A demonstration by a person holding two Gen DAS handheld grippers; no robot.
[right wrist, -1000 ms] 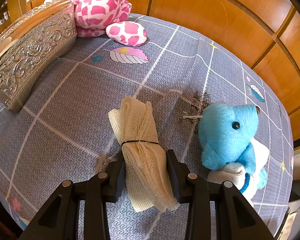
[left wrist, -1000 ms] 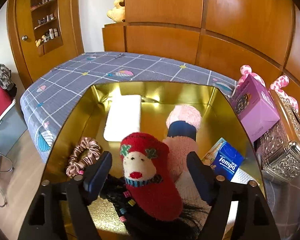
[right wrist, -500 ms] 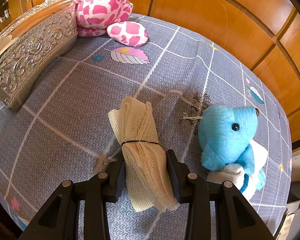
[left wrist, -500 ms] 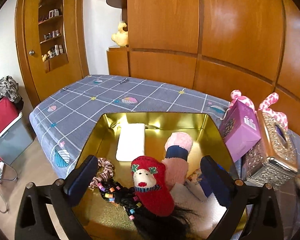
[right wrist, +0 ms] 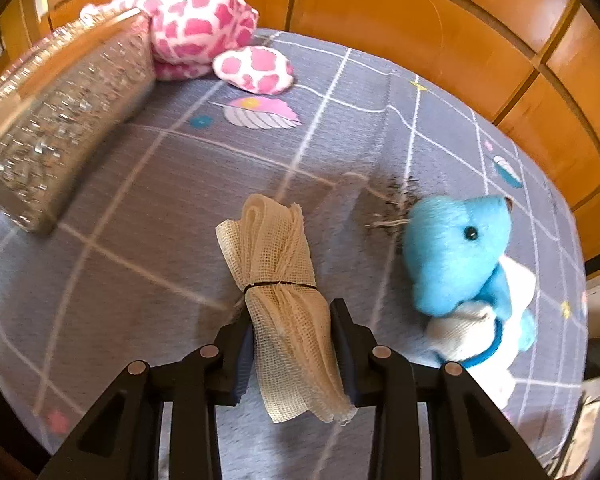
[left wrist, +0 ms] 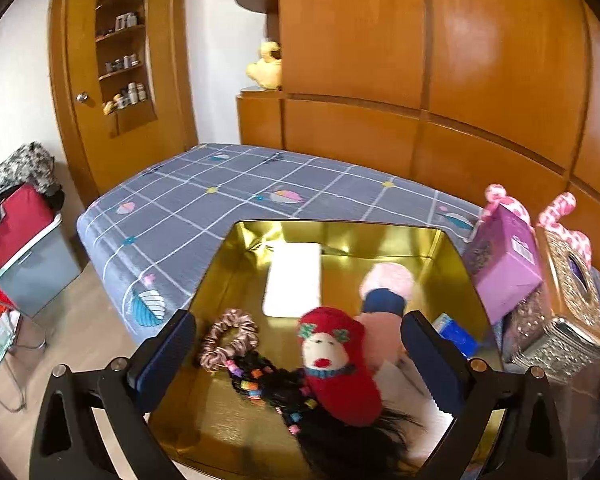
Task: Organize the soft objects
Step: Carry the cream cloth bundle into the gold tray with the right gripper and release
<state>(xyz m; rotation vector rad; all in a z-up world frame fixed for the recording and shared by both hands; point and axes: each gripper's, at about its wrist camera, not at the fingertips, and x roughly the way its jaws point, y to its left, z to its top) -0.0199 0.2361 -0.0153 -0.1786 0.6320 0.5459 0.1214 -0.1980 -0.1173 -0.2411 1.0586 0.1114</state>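
Left tongs (left wrist: 296, 356) now stand wide, empty, risen off the red sock doll (left wrist: 340, 368), which stays in the gold tray (left wrist: 220, 280): 1 item stowed. Right tongs (right wrist: 292, 344) grip the gauze roll (right wrist: 284, 292); blue plush (right wrist: 456, 252) at 3 o'clock.

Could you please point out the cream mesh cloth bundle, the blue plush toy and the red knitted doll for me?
cream mesh cloth bundle (right wrist: 278, 256): right wrist view, upper half above its black band.
blue plush toy (right wrist: 452, 248): right wrist view, its head.
red knitted doll (left wrist: 336, 360): left wrist view, its face.

Home bedroom, bed (left wrist: 284, 196), wooden wardrobe (left wrist: 420, 80)
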